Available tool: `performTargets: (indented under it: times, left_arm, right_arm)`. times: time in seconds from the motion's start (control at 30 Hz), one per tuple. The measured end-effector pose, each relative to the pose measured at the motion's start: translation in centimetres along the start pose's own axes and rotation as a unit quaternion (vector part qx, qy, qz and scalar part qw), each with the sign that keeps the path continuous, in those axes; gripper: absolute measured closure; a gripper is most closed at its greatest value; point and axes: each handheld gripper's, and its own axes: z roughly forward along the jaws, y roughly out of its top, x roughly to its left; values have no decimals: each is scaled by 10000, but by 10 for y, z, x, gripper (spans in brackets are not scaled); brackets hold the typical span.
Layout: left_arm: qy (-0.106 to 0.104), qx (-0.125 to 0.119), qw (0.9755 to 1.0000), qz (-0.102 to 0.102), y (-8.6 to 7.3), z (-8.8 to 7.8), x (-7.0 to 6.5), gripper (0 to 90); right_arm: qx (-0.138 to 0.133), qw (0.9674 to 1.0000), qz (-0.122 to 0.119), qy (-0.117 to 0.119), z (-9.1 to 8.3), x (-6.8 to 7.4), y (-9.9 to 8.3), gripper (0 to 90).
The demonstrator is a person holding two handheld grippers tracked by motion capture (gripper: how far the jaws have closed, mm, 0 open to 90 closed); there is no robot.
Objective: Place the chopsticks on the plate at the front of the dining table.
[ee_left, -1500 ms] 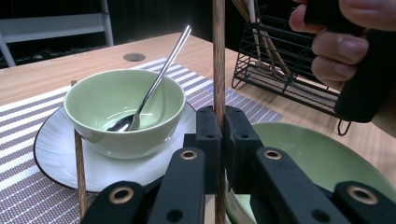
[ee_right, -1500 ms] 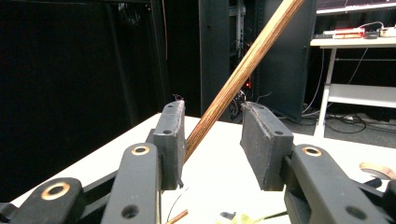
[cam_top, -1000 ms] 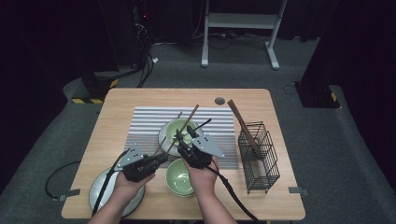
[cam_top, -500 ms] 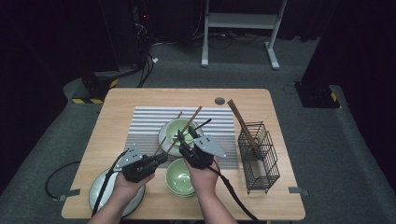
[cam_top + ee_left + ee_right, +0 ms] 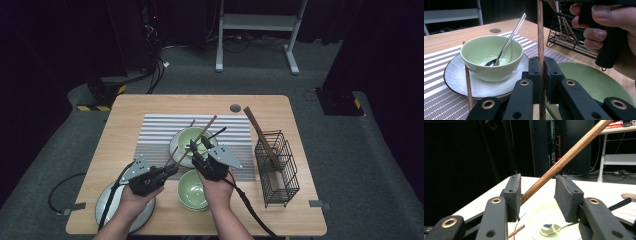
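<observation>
Left gripper [image 5: 541, 75] clamped on 1 wooden chopstick [image 5: 540, 30], held upright beside the bowl [image 5: 491, 56] with spoon [image 5: 509, 37]. Right gripper [image 5: 537, 195] jaws apart around the same stick, pads not pressing. Risk: uneven closure could lever the stick loose and knock the bowl.

no readable text, no labels, no brands, no numbers, no signs on anything

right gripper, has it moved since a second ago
No. The right gripper sits at the same spot over the near rim of the bowl on the plate.
</observation>
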Motion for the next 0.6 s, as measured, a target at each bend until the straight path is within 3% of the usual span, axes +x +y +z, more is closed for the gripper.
performTargets:
  times: [0.13, 0.47, 0.6]
  left_arm:
    - [5, -26, 10000, -21, 1, -1, 1, 845]
    - [4, -39, 10000, -81, 0, 0, 0, 846]
    - [95, 0, 9999, -39, 2, 1, 1, 847]
  right_arm:
    - [23, 9999, 92, 48, 1, -1, 0, 560]
    - [41, 10000, 54, 49, -1, -1, 2, 540]
    - [5, 10000, 15, 65, -4, 1, 7, 537]
